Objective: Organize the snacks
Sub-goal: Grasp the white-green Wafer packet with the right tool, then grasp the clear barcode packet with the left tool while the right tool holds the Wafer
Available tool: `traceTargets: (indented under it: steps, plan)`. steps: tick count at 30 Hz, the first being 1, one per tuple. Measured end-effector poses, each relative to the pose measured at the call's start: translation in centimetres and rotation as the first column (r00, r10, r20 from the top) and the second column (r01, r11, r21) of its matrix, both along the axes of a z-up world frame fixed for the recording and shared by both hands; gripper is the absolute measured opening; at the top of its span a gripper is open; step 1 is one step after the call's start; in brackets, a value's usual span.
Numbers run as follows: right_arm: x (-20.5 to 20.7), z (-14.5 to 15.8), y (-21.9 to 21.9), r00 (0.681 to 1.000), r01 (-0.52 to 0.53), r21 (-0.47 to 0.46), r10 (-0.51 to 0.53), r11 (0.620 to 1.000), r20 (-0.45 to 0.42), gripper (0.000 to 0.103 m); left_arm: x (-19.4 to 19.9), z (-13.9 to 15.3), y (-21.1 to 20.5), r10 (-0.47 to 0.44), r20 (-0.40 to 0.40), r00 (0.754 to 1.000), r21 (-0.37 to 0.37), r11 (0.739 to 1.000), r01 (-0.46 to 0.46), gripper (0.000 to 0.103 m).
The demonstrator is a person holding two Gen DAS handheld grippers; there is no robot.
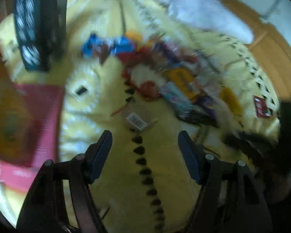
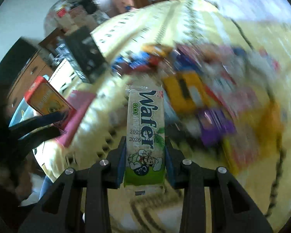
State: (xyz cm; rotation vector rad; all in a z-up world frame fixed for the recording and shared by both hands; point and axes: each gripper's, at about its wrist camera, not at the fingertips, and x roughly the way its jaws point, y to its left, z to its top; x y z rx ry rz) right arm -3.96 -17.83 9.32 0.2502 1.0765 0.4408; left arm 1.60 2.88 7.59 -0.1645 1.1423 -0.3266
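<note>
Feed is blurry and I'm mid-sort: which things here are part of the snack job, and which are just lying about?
Job:
- green-and-white Wafer packet, gripped in the right gripper
- heap of colourful snack packets
- small clear packet with a barcode
- pink box
- left gripper, fingers apart, empty

Lying about:
- yellow patterned blanket
- white pillow

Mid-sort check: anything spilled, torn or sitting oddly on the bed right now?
Nothing looks spilled or torn, though motion blur hides fine detail. The snack pile is still a loose jumble on the yellow blanket. The right gripper is shut on a wafer pack, held lengthwise; the left gripper is open and empty.
</note>
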Motion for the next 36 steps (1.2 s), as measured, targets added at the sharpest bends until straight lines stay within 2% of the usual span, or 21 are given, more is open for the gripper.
traceTargets:
  steps: [2,5,6,7,8,12,15,19,22,27,29,32,33,35,36]
  plan:
    - [-0.8,-1.0,-1.3,1.0,0.018,0.02,-0.018,1.0,-0.016,0.039,1.1,-1.3,-1.1,0.021,-0.021,1.0,0.012,1.0,-0.021,0.07]
    - [-1.1,-1.8,-2.5,0.999,0.025,0.043,-0.023,0.999,-0.027,0.039,2.1,-2.1,-3.4,0.033,0.052,0.998,0.129,0.991,-0.039,0.072]
    - [-0.9,-2.0,-2.6,0.999,0.02,0.054,-0.018,0.998,-0.031,0.039,2.4,-2.9,-4.2,0.036,0.063,0.997,0.199,0.979,-0.048,0.072]
    - [-0.7,-2.2,-2.5,0.999,0.015,0.06,-0.013,0.998,-0.032,0.039,2.8,-3.8,-4.0,0.041,0.05,0.998,0.256,0.965,-0.053,0.074]
    - [-0.6,-2.3,-2.5,0.999,0.01,0.064,-0.008,0.998,-0.032,0.039,2.7,-4.4,-3.7,0.047,0.042,0.998,0.276,0.959,-0.057,0.076]
    - [-0.4,-2.1,-1.8,1.0,-0.023,0.077,0.024,0.997,-0.013,0.039,0.5,-3.7,-0.8,0.102,0.046,0.994,0.258,0.96,-0.111,0.078]
    - [-0.6,-2.2,-1.2,0.999,-0.04,0.086,0.04,0.995,0.0,0.039,-1.9,-3.2,1.9,0.145,0.029,0.989,0.147,0.978,-0.148,0.077]
    - [-0.6,-2.8,-1.1,0.999,-0.035,0.1,0.036,0.994,-0.007,0.039,-3.5,-2.9,1.9,0.131,0.076,0.988,0.12,0.983,-0.139,0.078]
    - [-0.7,-3.2,-1.1,0.999,-0.033,0.106,0.035,0.994,-0.018,0.039,-3.5,-2.9,1.4,0.126,0.073,0.989,0.149,0.98,-0.135,0.078]
    - [-0.5,-3.3,-1.0,0.999,-0.038,0.115,0.04,0.993,-0.015,0.039,-3.1,-3.7,1.6,0.229,0.03,0.973,0.191,0.954,-0.231,0.081]
    - [-0.5,-3.5,-1.1,0.999,-0.034,0.119,0.037,0.992,-0.02,0.039,-3.5,-3.6,1.4,0.242,0.036,0.97,0.208,0.947,-0.244,0.081]
    - [-0.6,-3.5,-1.2,0.999,-0.031,0.124,0.034,0.992,-0.02,0.039,-4.0,-3.6,0.6,0.211,0.042,0.976,0.207,0.954,-0.216,0.081]
    - [-0.6,-3.6,-1.3,0.999,-0.029,0.127,0.032,0.991,-0.02,0.039,-3.8,-3.8,0.2,0.186,0.046,0.981,0.219,0.957,-0.192,0.079]
    - [-0.6,-3.7,-1.3,0.999,-0.028,0.128,0.031,0.991,-0.021,0.039,-3.3,-4.1,-0.3,0.13,0.064,0.989,0.22,0.965,-0.141,0.061]
    - [-0.6,-3.7,-1.3,0.999,-0.026,0.128,0.029,0.991,-0.021,0.039,-3.2,-4.1,-0.4,0.111,0.076,0.991,0.231,0.965,-0.126,0.059]
